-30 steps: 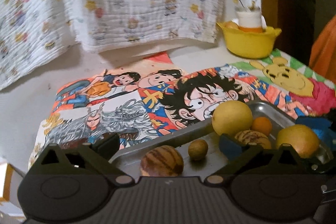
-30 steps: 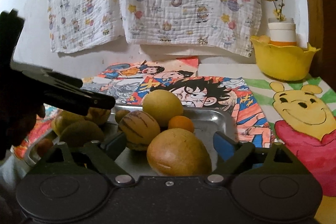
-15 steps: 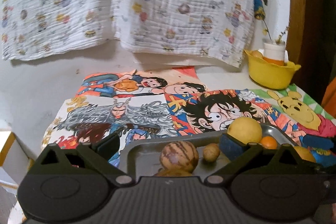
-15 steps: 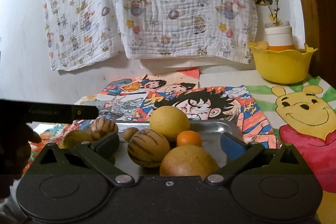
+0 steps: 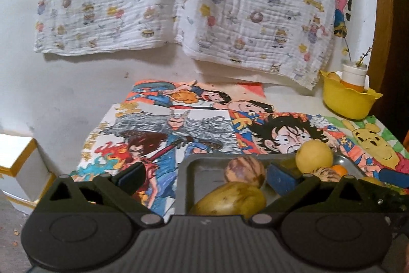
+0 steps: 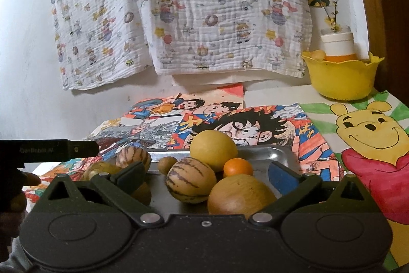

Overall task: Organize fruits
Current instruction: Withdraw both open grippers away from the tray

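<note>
— What changed?
— My right tool [image 6: 205, 177] just spread wide, empty; the tan round fruit [image 6: 237, 196] at six o'clock sits in the metal tray [image 6: 265, 155]. Left tool [image 5: 204, 178] released too, probably retreating.

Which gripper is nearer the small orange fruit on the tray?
Right. The right gripper hangs open over the tray's near end, with the small orange fruit just ahead between its fingers. The left gripper, also open, sits at the tray's far left end, several fruits away.
</note>
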Motion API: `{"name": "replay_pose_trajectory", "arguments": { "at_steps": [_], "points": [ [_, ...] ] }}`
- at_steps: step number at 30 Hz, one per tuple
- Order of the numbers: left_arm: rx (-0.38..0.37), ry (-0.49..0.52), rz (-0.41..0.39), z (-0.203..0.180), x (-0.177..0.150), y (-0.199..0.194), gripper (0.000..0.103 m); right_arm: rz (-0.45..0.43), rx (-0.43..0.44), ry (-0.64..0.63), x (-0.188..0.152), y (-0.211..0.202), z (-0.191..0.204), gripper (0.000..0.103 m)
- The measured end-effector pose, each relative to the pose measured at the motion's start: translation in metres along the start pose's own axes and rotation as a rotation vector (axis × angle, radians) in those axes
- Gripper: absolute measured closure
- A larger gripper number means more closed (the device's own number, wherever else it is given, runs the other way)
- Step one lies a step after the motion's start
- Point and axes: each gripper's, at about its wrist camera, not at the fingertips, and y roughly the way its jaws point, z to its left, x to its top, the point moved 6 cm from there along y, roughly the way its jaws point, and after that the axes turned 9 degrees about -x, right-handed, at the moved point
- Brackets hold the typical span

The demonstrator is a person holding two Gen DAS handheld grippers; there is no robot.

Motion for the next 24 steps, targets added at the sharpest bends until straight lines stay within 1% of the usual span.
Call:
{"name": "replay_pose_trajectory", "arguments": {
  "at_steps": [2,9,13,17,24],
  "points": [
    [0.010,0.013,-0.008,-0.001,-0.002,-0.006,0.000,-0.009,-0.002,-0.007,0.000,-0.003,0.002,0.001],
    [0.005,0.034,-0.008,-0.005,-0.011,-0.020,0.000,-0.029,-0.009,-0.019,0.002,-0.018,0.008,0.001],
    [-0.006,0.032,0.003,-0.005,-0.018,-0.029,0.000,-0.026,-0.017,-0.034,0.002,-0.028,0.011,0.001],
    [-0.005,0.048,0.013,-0.005,-0.027,-0.039,0.000,-0.010,-0.025,-0.076,0.001,-0.039,0.016,0.001],
    [-0.010,0.051,0.019,-0.006,-0.035,-0.052,0.000,-0.012,-0.013,-0.097,-0.003,-0.058,0.026,0.001]
  ]
}}
